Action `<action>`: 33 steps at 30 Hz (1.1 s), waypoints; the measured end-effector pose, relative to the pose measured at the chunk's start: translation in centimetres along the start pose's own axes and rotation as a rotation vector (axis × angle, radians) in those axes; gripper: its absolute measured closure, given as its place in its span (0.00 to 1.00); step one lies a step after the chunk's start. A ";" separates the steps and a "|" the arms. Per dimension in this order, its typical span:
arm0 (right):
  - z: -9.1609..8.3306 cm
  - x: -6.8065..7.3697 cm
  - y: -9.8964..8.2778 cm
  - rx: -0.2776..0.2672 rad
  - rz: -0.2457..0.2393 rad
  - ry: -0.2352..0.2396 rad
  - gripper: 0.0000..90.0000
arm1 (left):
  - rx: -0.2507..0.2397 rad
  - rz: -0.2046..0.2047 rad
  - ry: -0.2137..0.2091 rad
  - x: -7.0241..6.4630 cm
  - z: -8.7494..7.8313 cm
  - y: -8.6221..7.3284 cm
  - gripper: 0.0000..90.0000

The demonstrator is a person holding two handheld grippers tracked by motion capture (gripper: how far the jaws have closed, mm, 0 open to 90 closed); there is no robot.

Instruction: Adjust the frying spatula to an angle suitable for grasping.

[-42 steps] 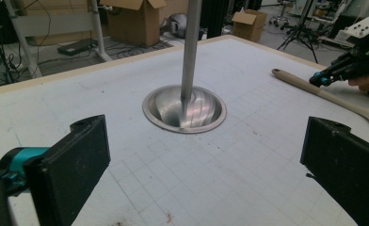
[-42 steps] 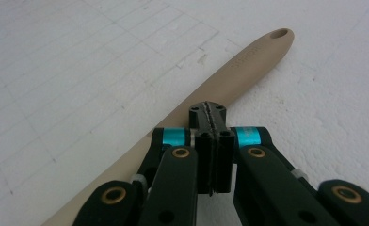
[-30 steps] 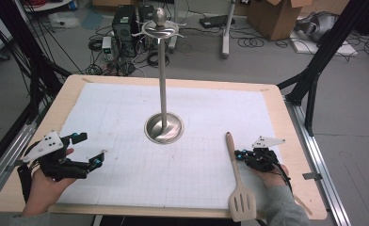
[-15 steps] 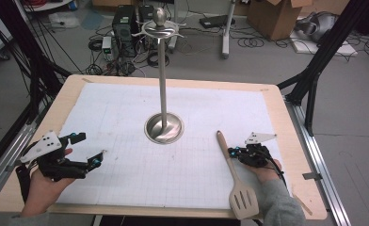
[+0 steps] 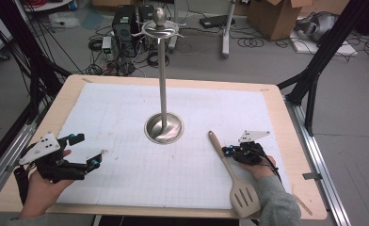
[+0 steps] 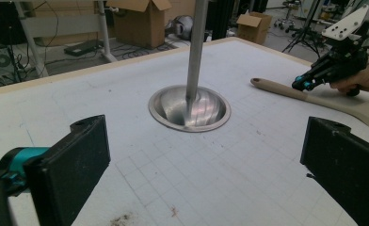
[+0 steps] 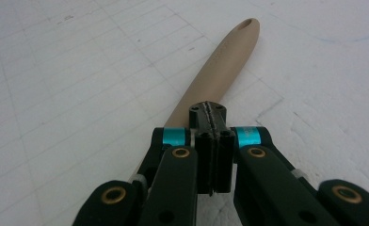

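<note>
A beige slotted spatula (image 5: 229, 170) lies on the white gridded mat at the right, its handle pointing toward the steel stand (image 5: 164, 128). My right gripper (image 5: 225, 151) is shut with nothing between its jaws, and its tips rest against the middle of the handle. In the right gripper view the closed gripper (image 7: 212, 110) sits just over the spatula handle (image 7: 225, 56). My left gripper (image 5: 89, 149) is held open above the mat at the left, holding nothing. The left gripper view looks between its wide jaws, the gripper (image 6: 206, 169) facing the stand base (image 6: 189, 108), the spatula (image 6: 276, 88) and the right gripper (image 6: 305, 84).
The stand's tall pole (image 5: 163, 75) rises from the mat's centre, topped by a hooked ring with a knob. The wooden table edge (image 5: 295, 141) borders the mat. Black frame legs, cables and cardboard boxes lie beyond the table.
The right gripper has moved left, and the spatula's handle has swung left with it while its slotted head stayed about in place. The left gripper has kept still.
</note>
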State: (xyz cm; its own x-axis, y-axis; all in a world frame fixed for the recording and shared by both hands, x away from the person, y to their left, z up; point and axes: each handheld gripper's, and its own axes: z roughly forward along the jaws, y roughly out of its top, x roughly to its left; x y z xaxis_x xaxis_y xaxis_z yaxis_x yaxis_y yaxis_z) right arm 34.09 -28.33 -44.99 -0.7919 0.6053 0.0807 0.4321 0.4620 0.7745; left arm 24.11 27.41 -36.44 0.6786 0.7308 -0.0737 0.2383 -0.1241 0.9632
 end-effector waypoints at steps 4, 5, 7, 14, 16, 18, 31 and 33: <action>0.4 0.1 0.3 0.003 -0.015 0.016 1.00 | -0.002 -0.003 0.003 0.0 -0.1 0.0 0.03; 0.4 0.1 0.3 0.001 -0.021 0.018 1.00 | -0.001 0.000 0.004 0.0 -0.1 -0.1 0.03; 0.6 0.2 0.4 0.002 -0.025 0.028 1.00 | -0.001 -0.003 0.006 0.0 -0.1 -0.1 0.03; 1.0 0.5 0.9 0.012 -0.051 0.031 1.00 | -0.001 0.000 0.007 0.0 -0.2 -0.1 0.03; 1.1 0.5 0.9 0.011 -0.051 0.029 1.00 | -0.001 0.000 0.007 0.0 -0.2 -0.1 0.03; 1.1 0.5 0.9 0.013 -0.052 0.027 1.00 | 0.000 -0.001 0.008 0.0 -0.2 -0.1 0.03; -2.1 1.2 1.3 -0.017 -0.043 -0.057 1.00 | 0.004 0.000 0.007 0.1 -0.1 -0.2 0.03; -2.8 1.7 1.4 -0.033 -0.040 -0.068 1.00 | 0.005 0.001 0.009 0.0 -0.1 -0.2 0.03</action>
State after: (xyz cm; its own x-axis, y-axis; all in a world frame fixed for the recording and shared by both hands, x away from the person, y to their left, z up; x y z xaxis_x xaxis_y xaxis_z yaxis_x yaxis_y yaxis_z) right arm 32.11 -28.45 -42.00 -0.7765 0.6300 0.0072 0.3853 0.4658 0.7966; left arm 24.01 27.55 -36.56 0.6727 0.7366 -0.0700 0.2406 -0.1283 0.9621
